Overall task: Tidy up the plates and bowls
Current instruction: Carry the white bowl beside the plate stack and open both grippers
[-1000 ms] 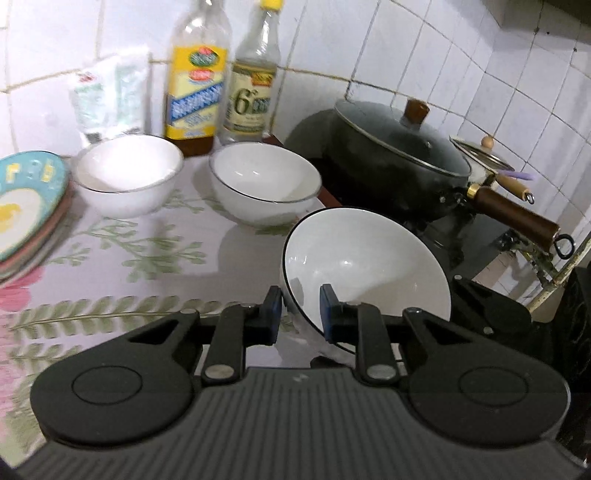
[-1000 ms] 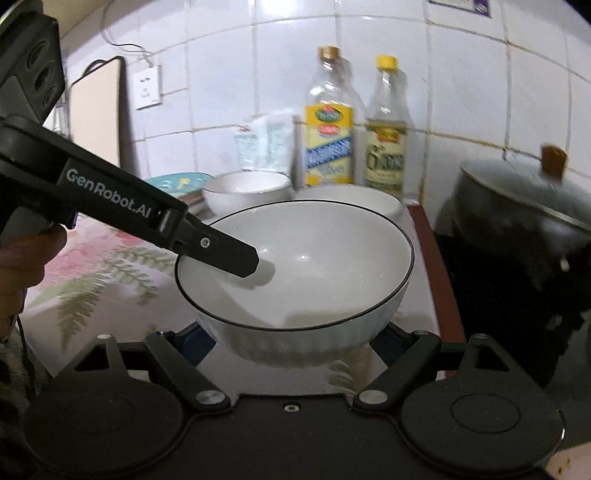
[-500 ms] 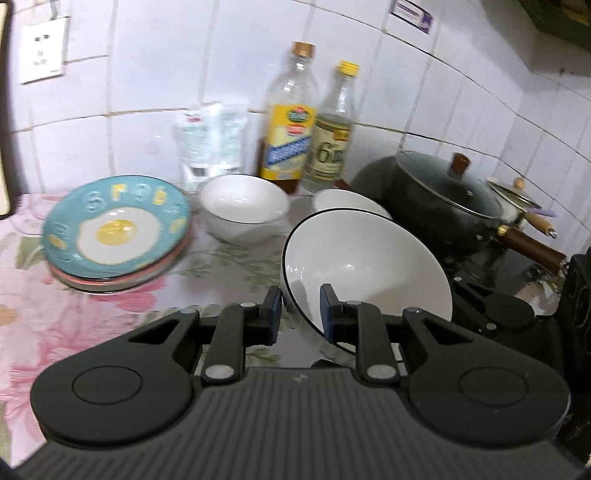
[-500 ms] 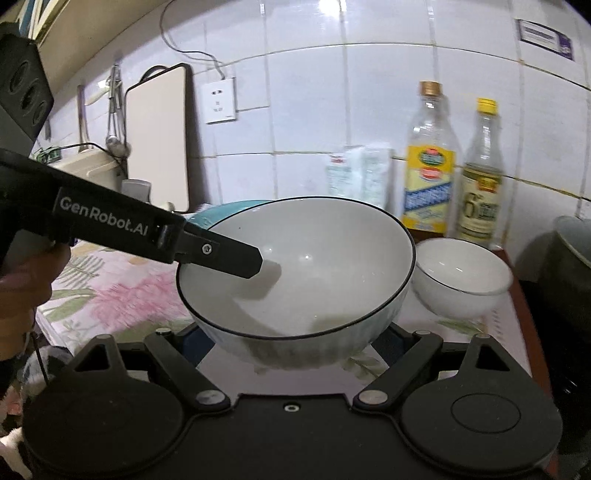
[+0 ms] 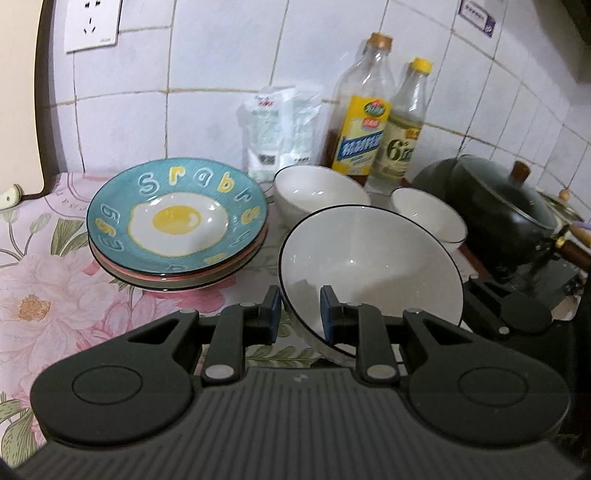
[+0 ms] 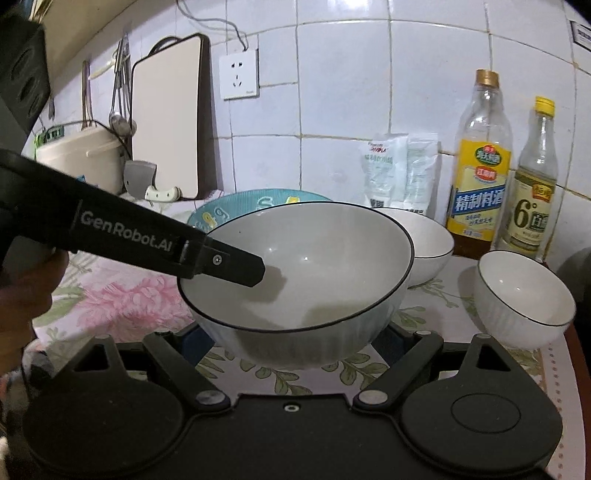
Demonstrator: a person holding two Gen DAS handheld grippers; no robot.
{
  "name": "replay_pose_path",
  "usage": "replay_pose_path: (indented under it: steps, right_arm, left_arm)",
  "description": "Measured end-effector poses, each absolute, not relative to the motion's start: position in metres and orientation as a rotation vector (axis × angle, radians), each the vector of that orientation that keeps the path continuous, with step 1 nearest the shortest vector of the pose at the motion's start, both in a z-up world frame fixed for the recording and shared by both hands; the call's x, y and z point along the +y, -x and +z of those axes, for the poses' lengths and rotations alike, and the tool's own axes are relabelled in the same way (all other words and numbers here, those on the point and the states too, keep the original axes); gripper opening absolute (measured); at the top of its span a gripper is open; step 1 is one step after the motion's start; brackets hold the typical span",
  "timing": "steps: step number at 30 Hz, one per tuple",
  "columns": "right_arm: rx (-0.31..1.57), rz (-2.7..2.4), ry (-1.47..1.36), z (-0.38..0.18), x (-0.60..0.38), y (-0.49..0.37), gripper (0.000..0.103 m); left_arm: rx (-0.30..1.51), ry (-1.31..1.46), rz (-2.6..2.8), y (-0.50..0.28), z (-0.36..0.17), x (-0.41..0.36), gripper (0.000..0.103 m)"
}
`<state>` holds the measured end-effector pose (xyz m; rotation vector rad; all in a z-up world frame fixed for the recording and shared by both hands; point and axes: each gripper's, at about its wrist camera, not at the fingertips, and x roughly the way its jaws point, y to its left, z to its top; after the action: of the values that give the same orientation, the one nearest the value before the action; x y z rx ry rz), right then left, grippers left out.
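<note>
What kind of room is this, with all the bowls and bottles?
Most likely a home kitchen. A black lidded cooking pot sits at the counter's end, two glass seasoning bottles stand against the white tiled wall, and a pale cutting board leans there beside hanging metal utensils.

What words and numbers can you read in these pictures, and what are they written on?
"GenRobot.AI": on the left claw's black finger.
"6°": on the yellow-capped bottle's label.
"精制料酒": on the brown-capped bottle's yellow and blue label.
"Egg", then more raised letters hard to make out: on the teal egg plate.
White packet: print too small.
Wall sticker: too blurred.
</note>
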<state>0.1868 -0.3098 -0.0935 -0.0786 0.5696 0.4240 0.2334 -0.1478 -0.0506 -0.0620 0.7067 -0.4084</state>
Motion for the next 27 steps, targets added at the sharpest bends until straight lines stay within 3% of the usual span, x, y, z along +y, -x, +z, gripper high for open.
replay_pose_path:
  steps: [21, 24, 27]
  right_arm:
    - [0.717, 0.464, 0.098, -0.124, -0.305, -0.236, 0.092]
    - [0.707, 0.457, 0.138, -0.123, -0.305, -0.228, 0.093]
    - [0.696, 0.441, 0.181, -0.12, -0.311, -0.215, 0.093]
  left_arm:
    - [0.755, -0.053, -0.354, -0.265, -0.085, -0.159, 0.021]
    - [0.767, -0.044, -0.343, -0.263, -0.084, -0.159, 0.024]
    - [0.769, -0.072, -0.339, -0.257, -0.076, -0.16, 0.038]
